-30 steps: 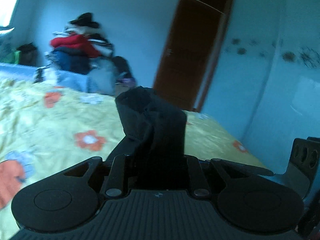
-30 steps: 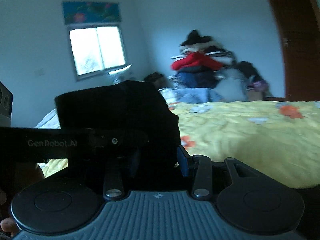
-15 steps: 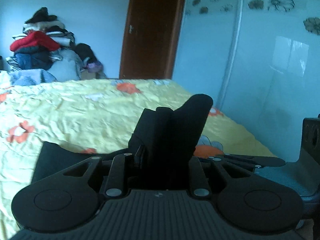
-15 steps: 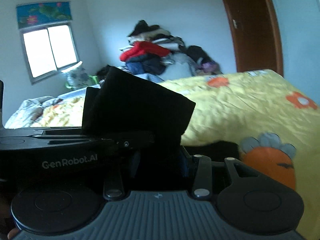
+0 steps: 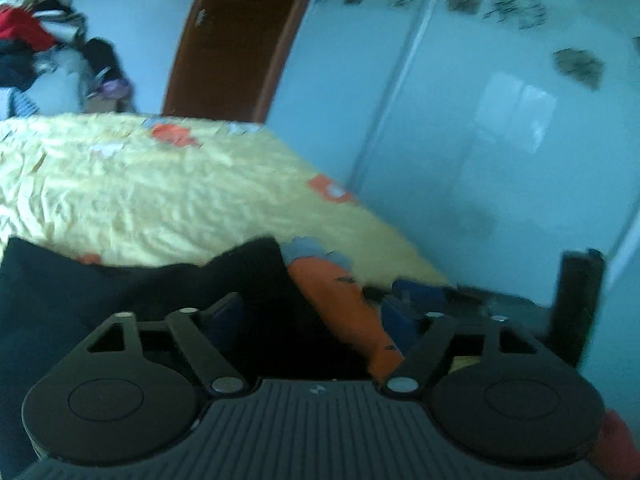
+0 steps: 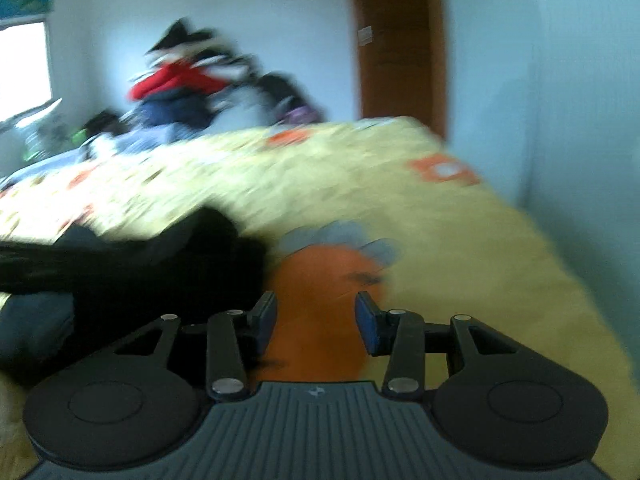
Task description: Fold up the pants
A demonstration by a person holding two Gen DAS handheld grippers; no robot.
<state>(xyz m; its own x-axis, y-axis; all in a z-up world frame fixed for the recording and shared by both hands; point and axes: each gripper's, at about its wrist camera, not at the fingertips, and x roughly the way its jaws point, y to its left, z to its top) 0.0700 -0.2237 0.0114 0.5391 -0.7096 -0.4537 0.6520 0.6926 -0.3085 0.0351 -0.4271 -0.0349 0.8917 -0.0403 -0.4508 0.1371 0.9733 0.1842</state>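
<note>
On the bed (image 5: 120, 184), the pants (image 5: 120, 292) lie left of both grippers; left gripper (image 5: 316, 312) jaws are opening, cloth between them, while right gripper (image 6: 316, 316) jaws stand part-open, empty.

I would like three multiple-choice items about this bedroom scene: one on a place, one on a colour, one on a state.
1. The pants lie
A. on the bed
B. on the floor
C. on the door

2. The bedspread is mostly
A. green
B. yellow
C. grey

3. Between the right gripper's jaws there is
A. the pants
B. a red jacket
C. nothing held

A: the black cloth rests on the bedspread.
B: yellow with orange prints.
C: the blue pads stand apart over the print; the pants lie to their left.
</note>
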